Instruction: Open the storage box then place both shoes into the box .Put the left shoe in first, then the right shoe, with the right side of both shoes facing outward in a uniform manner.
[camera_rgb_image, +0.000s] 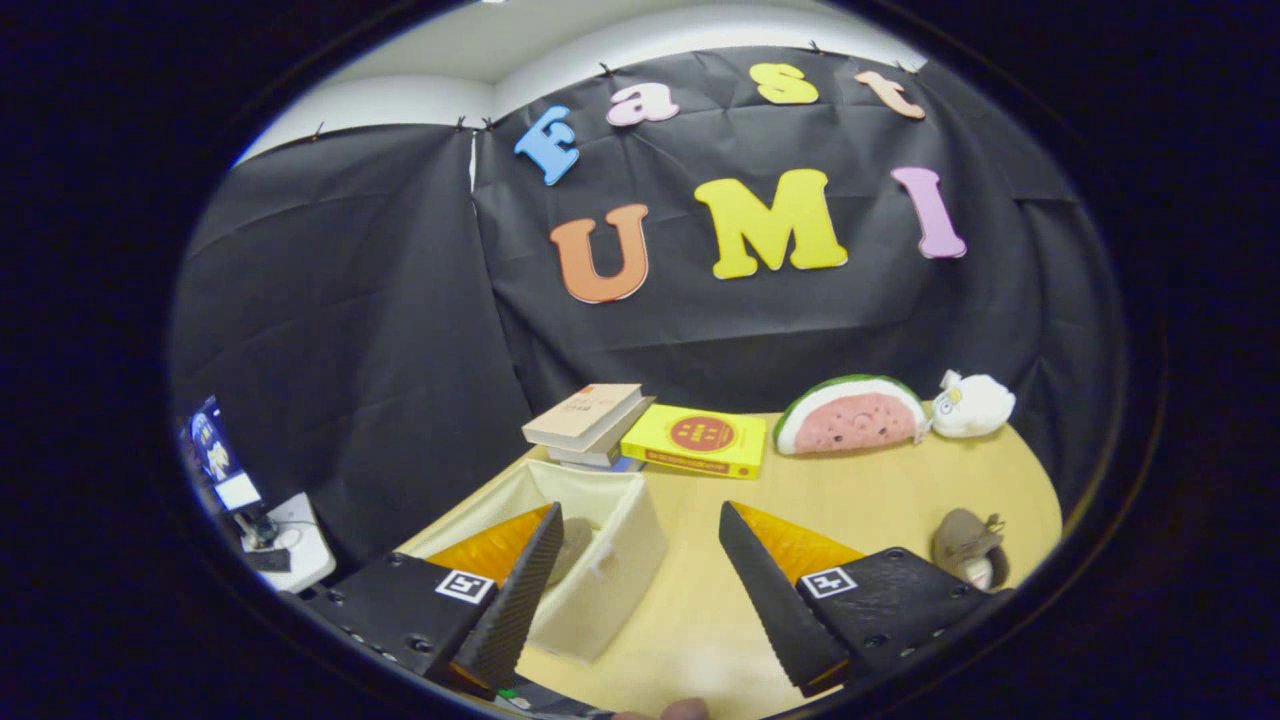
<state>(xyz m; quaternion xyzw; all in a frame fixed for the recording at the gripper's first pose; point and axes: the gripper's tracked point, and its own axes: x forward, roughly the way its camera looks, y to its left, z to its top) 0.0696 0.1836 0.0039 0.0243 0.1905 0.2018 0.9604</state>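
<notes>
Surface: a light wooden table (700, 610), set in a booth closed off by black cloth walls (350, 330); a strip of pale ceiling (560, 40) is seen above the cloth.

Task item: a cream fabric storage box (610, 560), open at the top, is placed on the table's left part, just ahead of the left finger (520, 590), whose tip overlaps the box's opening. A dim shape is seen inside the box but cannot be identified.

Gripper (640, 525): its fingers are spread wide apart and nothing is held between them; bare tabletop and the box's right wall are seen in the gap.

Beyond the box, at the table's far edge: a small stack of books (590, 420), with a yellow book (697, 440) laid flat just beside it to the right.

Further right along the far edge: a watermelon-slice plush (850, 415), touched at its right end by a white plush toy (975, 403).

Near the right finger (780, 600): a small brown-grey plush toy (968, 545) is set on the table, apart from the others.

Off the table, to the left: a small white stand (295, 540) bearing cables and devices, with a lit screen (212, 445) above it
</notes>
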